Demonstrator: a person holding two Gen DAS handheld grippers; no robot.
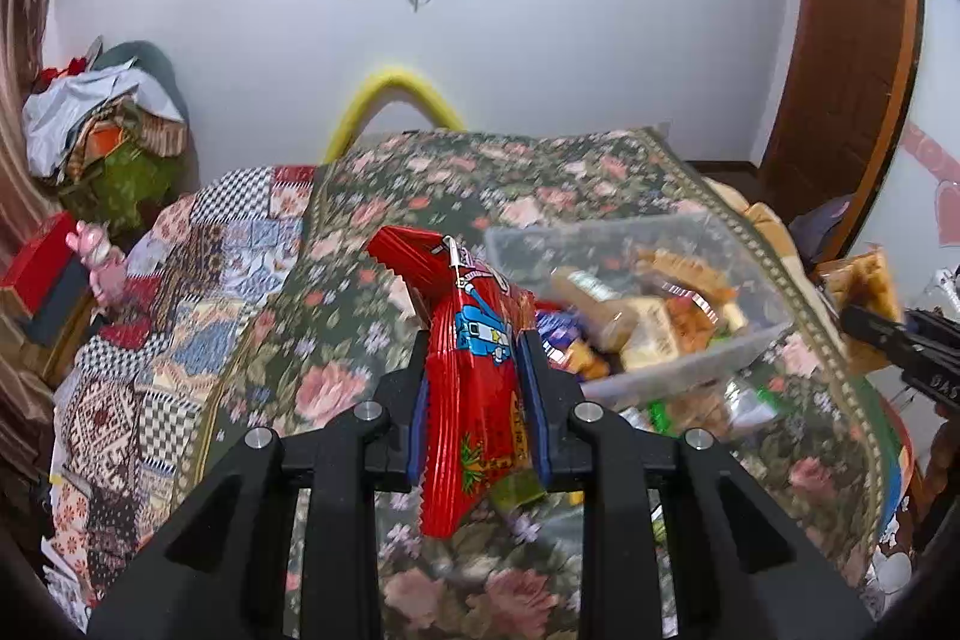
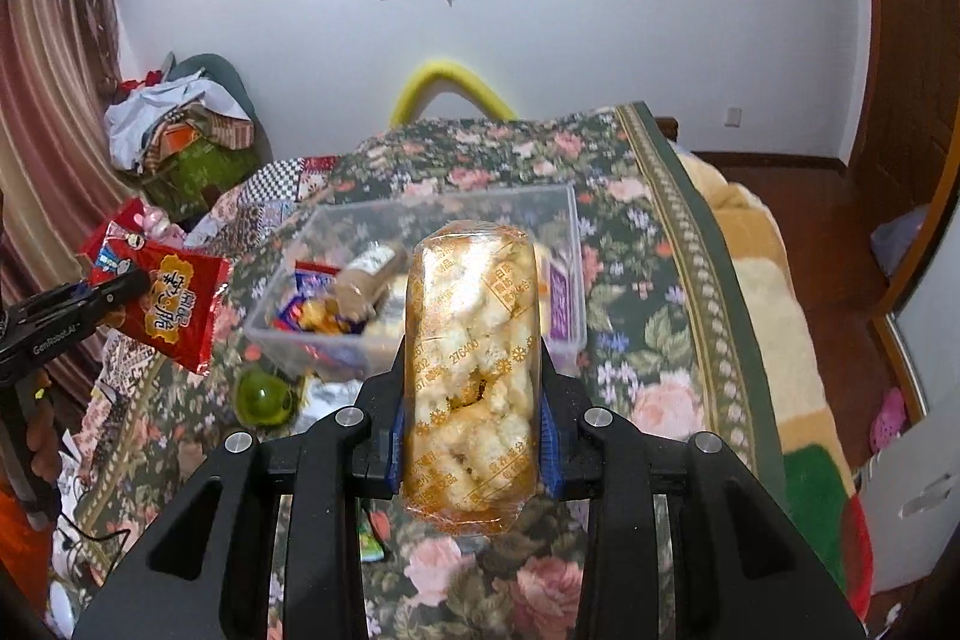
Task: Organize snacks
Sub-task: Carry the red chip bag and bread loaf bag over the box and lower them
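1. Left gripper [image 1: 474, 370]: fingers clamped narrow on a red snack packet [image 1: 474, 340], which stands on edge between the blue pads. Most of the packet sticks out past the tips, and its lower corner hangs below them.
2. Right gripper [image 2: 471, 400]: fingers closed on a clear pack of puffed rice cakes [image 2: 471, 328], gripped across its lower half, top end free.
3. Clear plastic bin [image 2: 573, 244]: ahead of both grippers on the floral bedspread [image 2: 636, 220], already holding several wrapped snacks and a small bottle. Both packets are in the air, short of it.
4. Loose items: a green round object [image 2: 261, 397] and a few wrappers lie on the cover just beside the bin's near wall.
5. Hazards, judged:
   - The glossy red film is pinched low, so it could slide or swing out on a quick turn.
   - Too firm a squeeze might crush the rice cakes.
   - Two hands converging on one bin risk a collision at the rim.
   - The soft bedding lets the bin tip if its wall is knocked.
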